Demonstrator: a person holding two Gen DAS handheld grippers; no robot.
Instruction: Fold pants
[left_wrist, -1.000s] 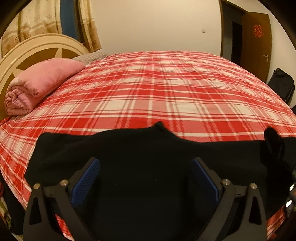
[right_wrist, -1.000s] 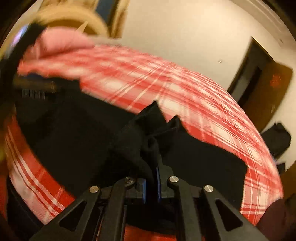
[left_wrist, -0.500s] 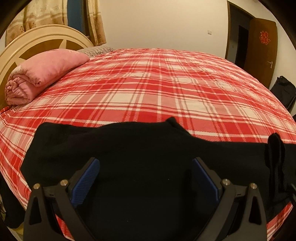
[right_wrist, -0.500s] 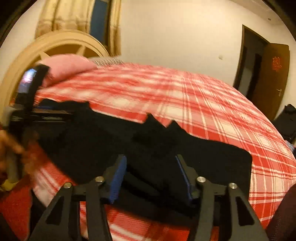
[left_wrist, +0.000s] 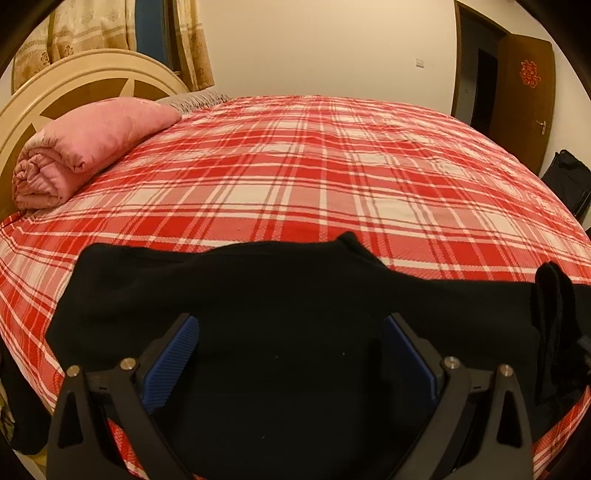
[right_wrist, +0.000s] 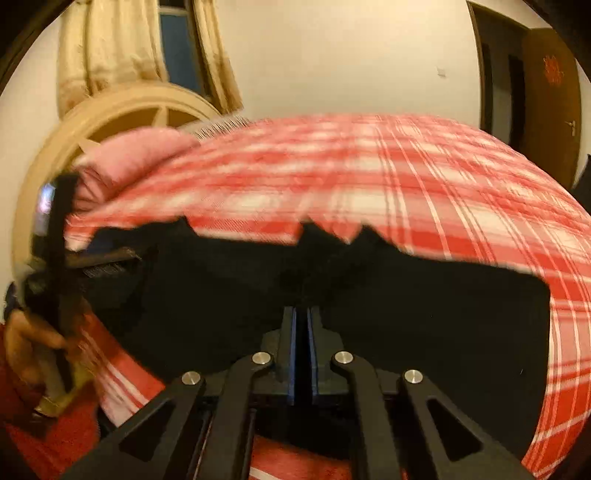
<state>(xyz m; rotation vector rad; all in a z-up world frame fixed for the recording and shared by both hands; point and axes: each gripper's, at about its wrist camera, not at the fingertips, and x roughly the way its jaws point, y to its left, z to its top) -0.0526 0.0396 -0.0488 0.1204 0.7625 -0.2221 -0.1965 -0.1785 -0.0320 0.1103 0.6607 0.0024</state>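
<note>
Black pants (left_wrist: 280, 314) lie spread flat on the near edge of my bed (left_wrist: 332, 177), across the red and white checked sheet. They reach from the left side almost to the right side in the left camera. One small peak of cloth pokes up at the far edge, near the middle.

My left gripper (left_wrist: 291, 354) hangs just over the pants. Its two fingers stand wide apart, and I can see the blue pads (left_wrist: 173, 358) on the inside of each one. Nothing sits between them but the flat cloth below — they do not pinch it.

My right gripper (right_wrist: 303, 314) has just snapped closed. Its two fingers are pressed together with only a thin dark line between the blue pads. A bump of the pants rises right at the tips, but I cannot tell if any cloth is caught in there, since black cloth and black shadow look the same. This picture is blurry.

On the left side of the right camera I see the other gripper and the hand (right_wrist: 26, 343) that holds it, next to a red sleeve.

A rolled pink blanket (left_wrist: 85, 147) sits at the head of the bed, well apart from the pants, against the pale round headboard (left_wrist: 74, 88). Behind it hang yellow curtains (left_wrist: 96, 29). A brown door (left_wrist: 528, 92) stands open on the right — a black bag (left_wrist: 569, 181) rests on the floor near it.
</note>
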